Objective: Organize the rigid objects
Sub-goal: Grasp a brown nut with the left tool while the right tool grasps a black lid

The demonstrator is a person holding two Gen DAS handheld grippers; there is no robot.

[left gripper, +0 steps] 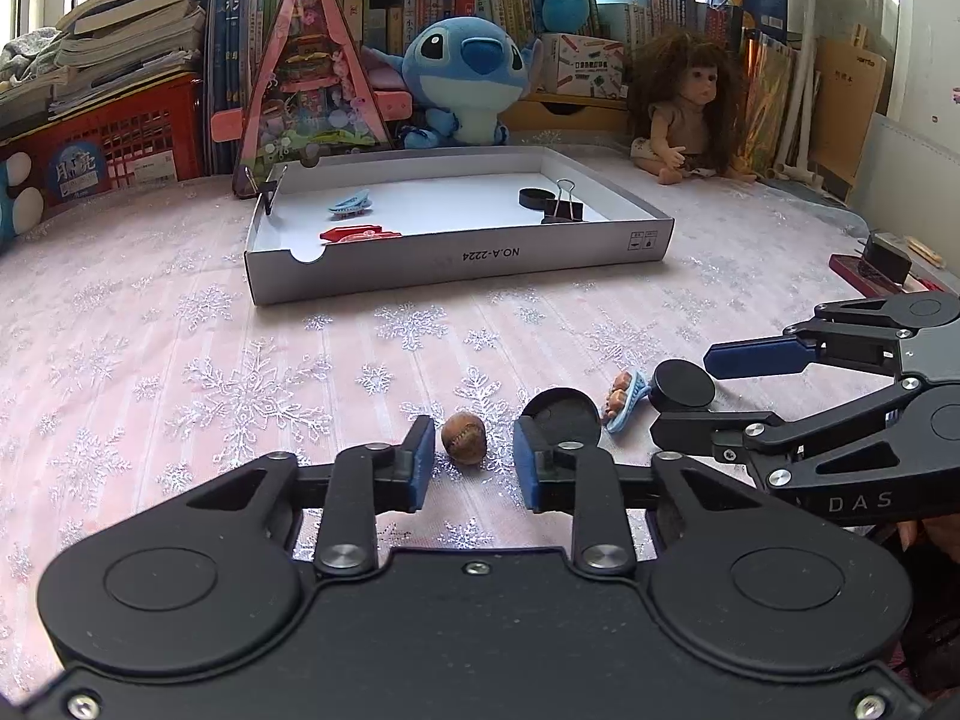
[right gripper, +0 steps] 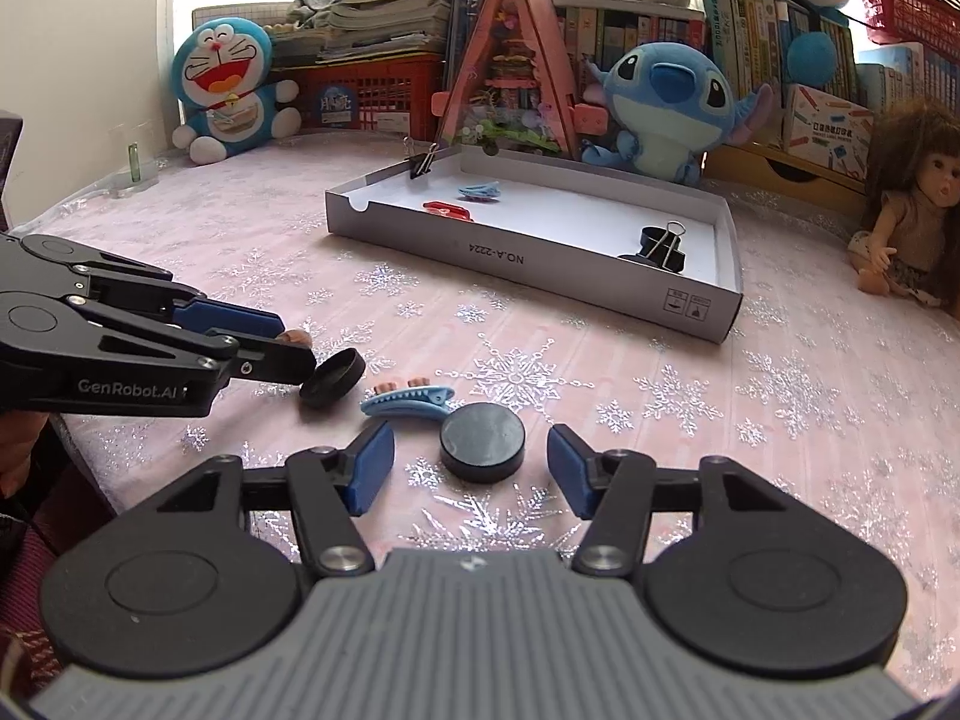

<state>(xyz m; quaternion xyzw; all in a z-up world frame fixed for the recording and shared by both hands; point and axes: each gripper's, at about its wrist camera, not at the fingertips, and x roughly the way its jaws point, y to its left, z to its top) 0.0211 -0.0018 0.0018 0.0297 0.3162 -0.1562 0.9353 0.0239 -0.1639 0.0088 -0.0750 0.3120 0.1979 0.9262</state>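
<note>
The left tool (left gripper: 471, 459), not yet gripping the walnut (left gripper: 464, 447), may roll it away; the right tool (right gripper: 471, 468) brackets a puck (right gripper: 482, 443), open.

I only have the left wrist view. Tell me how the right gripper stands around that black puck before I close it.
Observer: In the right wrist view the black puck lies flat between the right gripper's fingers. Bare tablecloth shows on both sides of it, so the pads are not touching it.
Operator: Now report the black disc beside my left gripper.
Observer: Seen side on, the black disc is tilted. One edge is propped against a finger of the left gripper and the opposite edge rests on the cloth.
</note>
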